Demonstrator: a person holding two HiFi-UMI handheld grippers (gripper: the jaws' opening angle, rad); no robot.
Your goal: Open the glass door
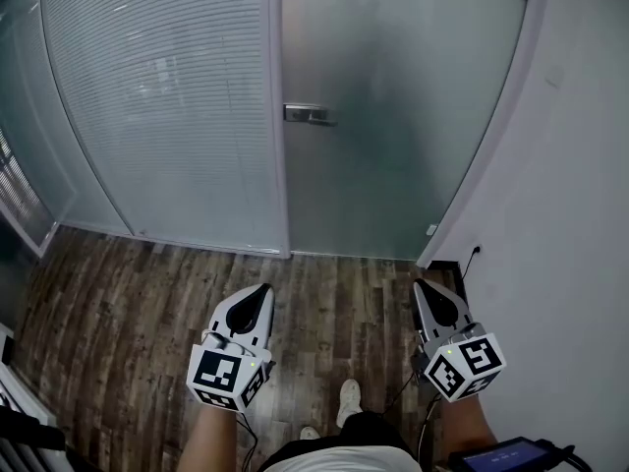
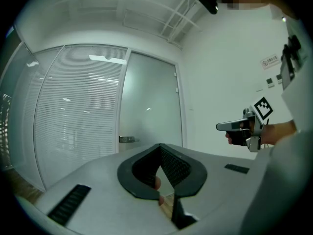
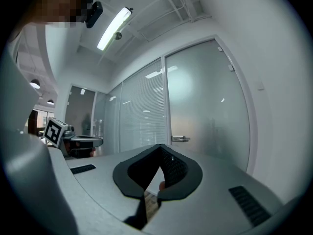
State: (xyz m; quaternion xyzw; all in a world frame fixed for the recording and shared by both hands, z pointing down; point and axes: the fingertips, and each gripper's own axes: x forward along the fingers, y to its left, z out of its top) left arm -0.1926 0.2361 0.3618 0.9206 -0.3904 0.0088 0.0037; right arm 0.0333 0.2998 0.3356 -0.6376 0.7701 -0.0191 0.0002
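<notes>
Two pairs of jaws are pinched together on nothing: the left gripper (image 1: 261, 291) and right gripper (image 1: 421, 286) are held level. The door (image 1: 403, 96) stands closed, well ahead of them, its handle (image 1: 308, 114) at its left edge.

Left gripper (image 1: 261, 291) sat at about 7 o'clock in the head view and right gripper (image 1: 421, 288) at about 5 o'clock, well apart and at about the same height. Both were held level. The left tip leaned slightly toward 1 o'clock and the right tip slightly toward 11 o'clock. Left fingers (image 2: 172, 161) were closed tip to tip with nothing between them. Right fingers (image 3: 172, 166) were likewise closed and empty. Left marker cube (image 1: 228, 377) and right marker cube (image 1: 464, 365) sat at the rear of each gripper. Bare left forearm (image 1: 211, 439) and right forearm (image 1: 464, 423) ran back toward 6 o'clock.
</notes>
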